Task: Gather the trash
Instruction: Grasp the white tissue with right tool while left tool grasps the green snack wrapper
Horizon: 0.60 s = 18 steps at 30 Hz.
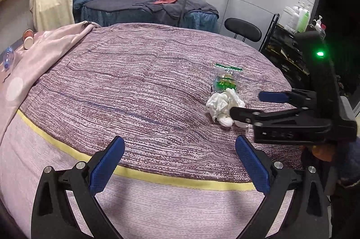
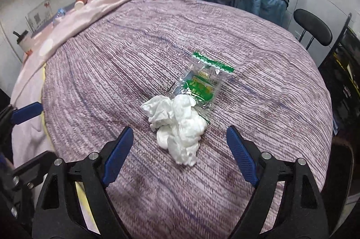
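Note:
A crumpled white tissue (image 2: 177, 126) lies on the purple striped bedspread (image 2: 112, 72), touching a clear green snack wrapper (image 2: 200, 83) just behind it. My right gripper (image 2: 180, 137) is open, its blue pads either side of the tissue's near end, just above the bed. In the left wrist view the tissue (image 1: 221, 106) and wrapper (image 1: 226, 78) lie to the right, with the right gripper (image 1: 247, 104) open beside them. My left gripper (image 1: 180, 146) is open and empty over the bed's near edge.
A pink blanket (image 1: 45, 47) covers the bed's left side, with cups (image 1: 28, 38) and a plastic bottle (image 1: 8, 57) beyond it. A black stool (image 1: 243, 29) and a rack of bottles (image 1: 297, 18) stand to the right. A second bed (image 1: 146, 9) is behind.

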Each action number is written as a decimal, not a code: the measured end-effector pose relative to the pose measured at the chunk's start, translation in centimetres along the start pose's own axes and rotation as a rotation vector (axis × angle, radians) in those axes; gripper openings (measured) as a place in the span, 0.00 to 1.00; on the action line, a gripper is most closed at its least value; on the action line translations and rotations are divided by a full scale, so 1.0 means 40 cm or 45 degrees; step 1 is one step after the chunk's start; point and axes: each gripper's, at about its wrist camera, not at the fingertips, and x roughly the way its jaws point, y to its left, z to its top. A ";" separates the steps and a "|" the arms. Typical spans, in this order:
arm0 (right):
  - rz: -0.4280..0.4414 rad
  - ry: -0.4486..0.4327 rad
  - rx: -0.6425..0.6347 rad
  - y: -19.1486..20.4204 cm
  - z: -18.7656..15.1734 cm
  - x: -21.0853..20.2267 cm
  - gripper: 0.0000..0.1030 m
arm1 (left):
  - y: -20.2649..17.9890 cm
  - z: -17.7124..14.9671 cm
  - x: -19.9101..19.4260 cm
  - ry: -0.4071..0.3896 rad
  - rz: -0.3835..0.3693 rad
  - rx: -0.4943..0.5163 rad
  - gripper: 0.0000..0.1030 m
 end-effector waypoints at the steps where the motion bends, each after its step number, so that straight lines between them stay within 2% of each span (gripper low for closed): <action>1: -0.002 0.025 -0.011 0.003 0.007 0.018 0.71 | 0.001 0.001 0.002 0.002 -0.002 0.002 0.94; 4: 0.009 0.112 -0.021 0.003 0.017 0.072 0.55 | 0.001 0.002 0.009 0.009 -0.008 0.006 0.94; 5: 0.016 0.140 -0.011 -0.001 0.018 0.088 0.48 | -0.001 0.003 0.011 0.011 -0.009 0.007 0.94; 6: 0.012 0.147 -0.001 -0.006 0.018 0.096 0.39 | -0.001 0.003 0.012 0.011 -0.010 0.009 0.94; 8: 0.015 0.136 0.013 -0.013 0.017 0.095 0.30 | -0.004 0.005 0.016 0.013 -0.014 0.012 0.94; 15: 0.009 0.017 0.020 -0.016 0.012 0.038 0.21 | -0.007 0.007 0.023 0.024 -0.017 0.025 0.94; 18: 0.023 -0.041 0.054 -0.026 0.001 -0.006 0.20 | -0.006 0.007 0.025 0.027 -0.016 0.027 0.94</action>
